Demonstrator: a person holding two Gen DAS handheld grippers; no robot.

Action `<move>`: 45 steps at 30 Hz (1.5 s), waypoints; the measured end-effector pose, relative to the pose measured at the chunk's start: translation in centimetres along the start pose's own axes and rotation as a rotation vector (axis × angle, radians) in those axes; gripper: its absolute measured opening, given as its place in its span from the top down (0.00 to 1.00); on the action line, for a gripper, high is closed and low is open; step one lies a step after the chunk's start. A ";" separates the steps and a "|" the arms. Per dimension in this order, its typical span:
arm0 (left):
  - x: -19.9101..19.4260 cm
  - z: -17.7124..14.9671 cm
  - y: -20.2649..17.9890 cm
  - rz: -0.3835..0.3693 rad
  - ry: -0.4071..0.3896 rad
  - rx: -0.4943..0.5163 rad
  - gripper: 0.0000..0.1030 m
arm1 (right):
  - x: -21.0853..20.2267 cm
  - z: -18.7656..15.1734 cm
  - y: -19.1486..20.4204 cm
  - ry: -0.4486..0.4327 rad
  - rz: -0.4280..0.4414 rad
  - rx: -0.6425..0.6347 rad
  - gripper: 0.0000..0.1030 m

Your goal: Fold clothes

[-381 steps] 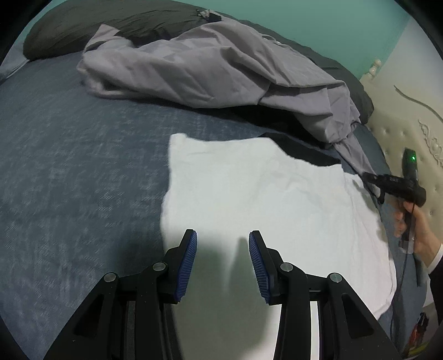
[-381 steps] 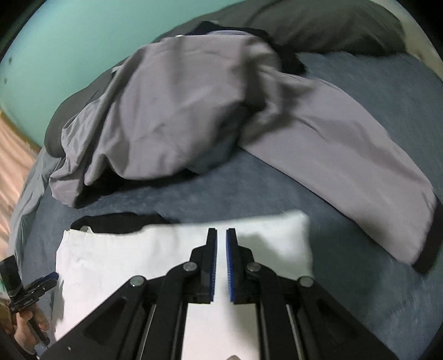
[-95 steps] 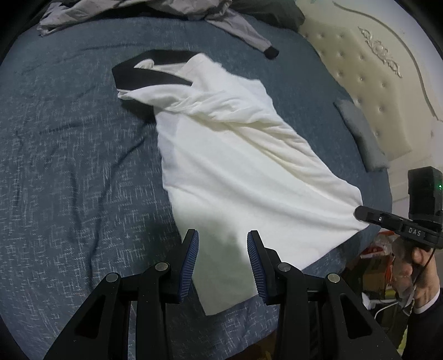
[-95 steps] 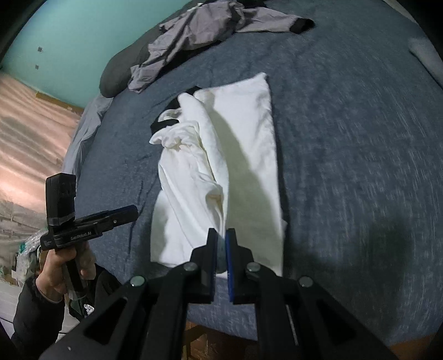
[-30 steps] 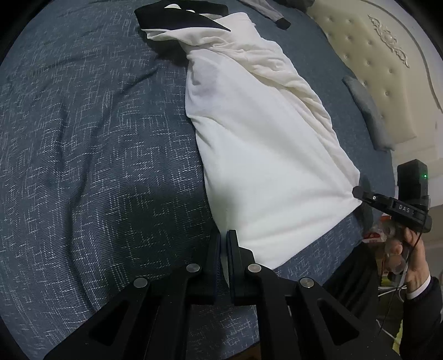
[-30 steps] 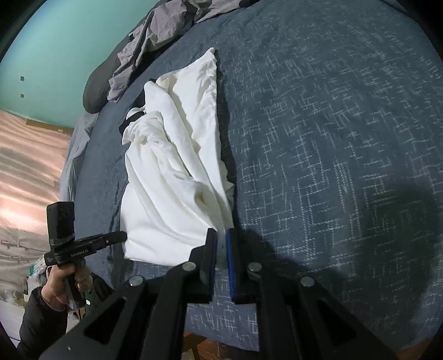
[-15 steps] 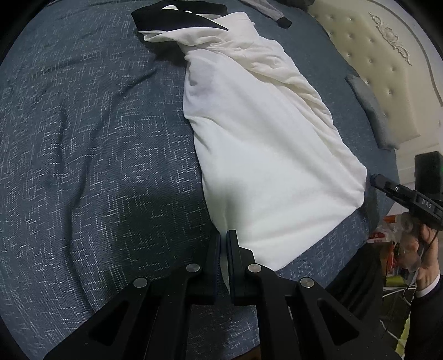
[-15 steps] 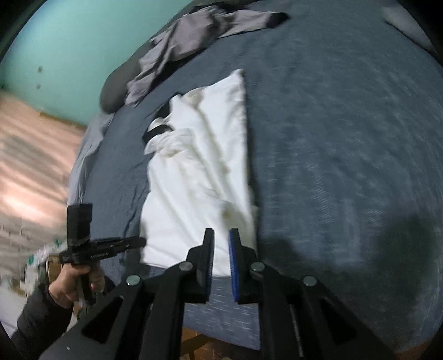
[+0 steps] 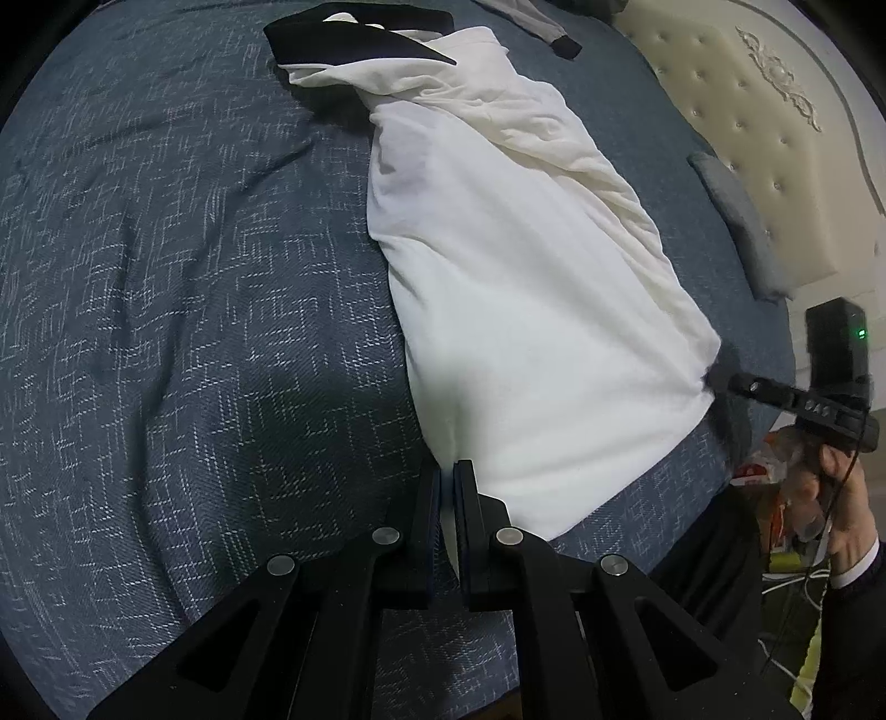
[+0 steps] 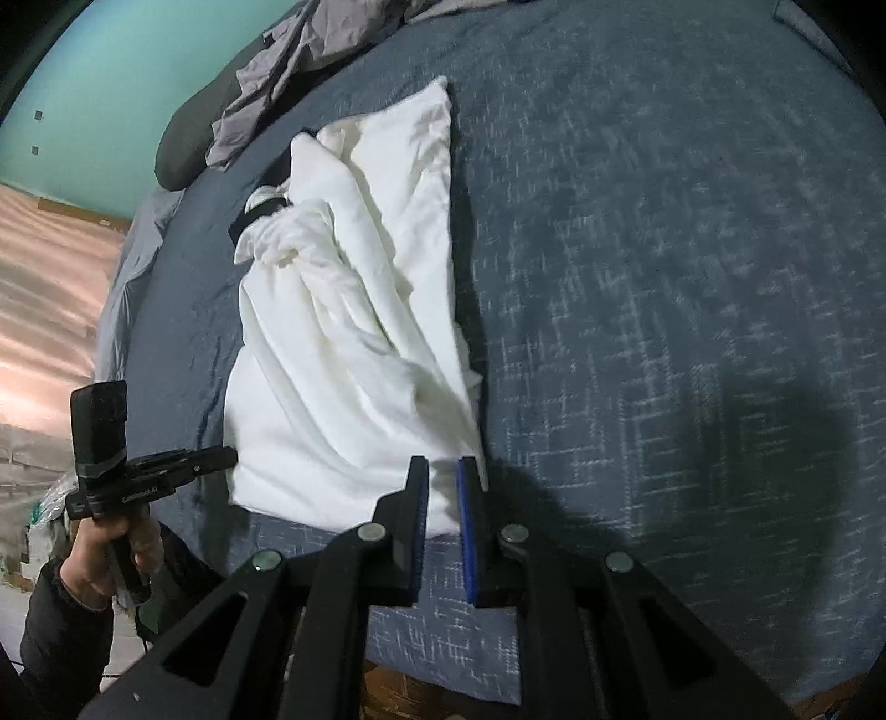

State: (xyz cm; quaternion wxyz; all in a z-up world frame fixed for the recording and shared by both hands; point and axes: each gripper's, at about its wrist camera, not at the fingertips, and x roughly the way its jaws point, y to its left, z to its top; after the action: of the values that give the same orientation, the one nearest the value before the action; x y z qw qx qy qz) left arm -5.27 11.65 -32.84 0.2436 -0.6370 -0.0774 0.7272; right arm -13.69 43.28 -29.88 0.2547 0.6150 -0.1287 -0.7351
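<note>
A white garment point(image 9: 526, 277) with a black collar part point(image 9: 354, 41) lies lengthwise on the blue-grey bed cover point(image 9: 166, 277), with its hem toward me. My left gripper point(image 9: 447, 471) is shut on the hem's left corner. The right gripper point(image 10: 443, 471) grips the bunched right corner, where cloth point(image 10: 343, 360) fills the narrow gap between its blue pads. Each wrist view also shows the other gripper at the hem's far corner: the right gripper's tip point(image 9: 720, 379) and the left gripper's tip point(image 10: 230, 457), each held by a hand.
A grey garment point(image 10: 288, 66) and a dark pillow point(image 10: 183, 138) lie at the far side of the bed. A tufted cream headboard point(image 9: 747, 111) and a small grey cushion point(image 9: 736, 221) are on the right. The bed's edge runs just below the hem, with floor clutter point(image 9: 775, 471) beyond it.
The right gripper's pads stand slightly further apart than a second ago, still with cloth between them. The left gripper stays shut on the hem and has shifted a little.
</note>
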 end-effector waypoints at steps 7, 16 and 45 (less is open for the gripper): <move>-0.2 -0.1 -1.1 -0.007 -0.007 -0.011 0.94 | -1.4 2.0 2.4 -0.051 -0.014 -0.057 0.90; -4.1 1.2 1.2 0.003 -0.115 -0.050 0.89 | -1.1 4.8 4.6 -0.073 -0.037 -0.102 0.77; -5.4 9.4 15.4 0.003 -0.392 -0.203 0.72 | 8.1 19.1 10.9 -0.069 -0.045 -0.284 0.73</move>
State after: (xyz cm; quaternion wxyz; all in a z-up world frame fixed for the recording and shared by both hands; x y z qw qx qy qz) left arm -17.86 -2.37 -32.86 0.1576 -0.5047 -0.1952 0.8260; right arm -30.73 27.43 -27.19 0.3179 0.5500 -0.0182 -0.7721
